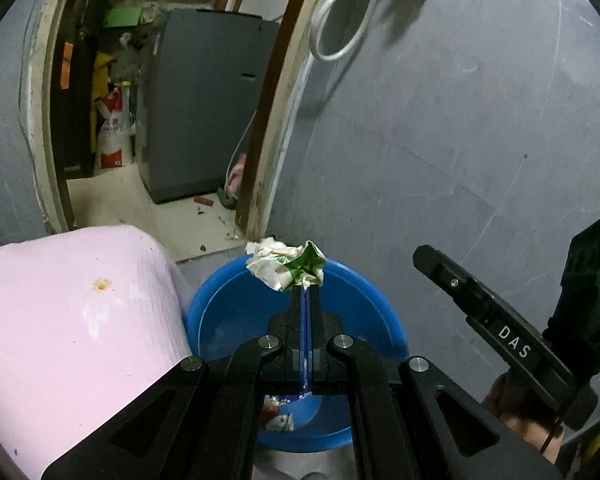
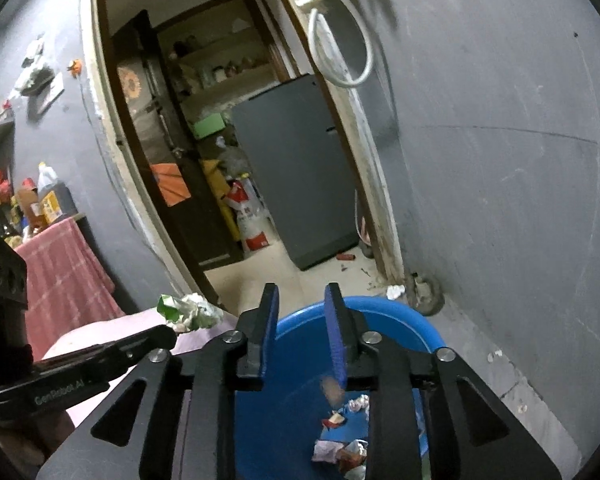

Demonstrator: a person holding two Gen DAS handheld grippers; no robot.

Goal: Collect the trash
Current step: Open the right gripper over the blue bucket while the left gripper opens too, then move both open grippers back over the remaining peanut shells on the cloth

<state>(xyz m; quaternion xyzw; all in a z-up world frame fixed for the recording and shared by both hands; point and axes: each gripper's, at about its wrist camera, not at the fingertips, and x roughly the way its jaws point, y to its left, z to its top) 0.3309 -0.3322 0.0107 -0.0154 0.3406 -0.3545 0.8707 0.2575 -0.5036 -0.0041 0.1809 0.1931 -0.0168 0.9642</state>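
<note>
right tool (image 2: 305,300) parted above blue basin (image 2: 404,316) with wrappers (image 2: 340,450)

Both fisheye views are dim, with a cool bluish cast. The brightest area is the room beyond the doorway (image 2: 236,128), lit from inside; the grey wall (image 1: 440,140) is evenly, softly lit, and the hanging white cable (image 1: 340,28) throws a blurred shadow on it. Straight lines bow strongly toward the edges, and black vignette fills the corners. A small brown scrap (image 2: 332,390) over the blue basin (image 2: 412,320) is smeared by motion blur. Fine detail is grainy and soft throughout.
</note>
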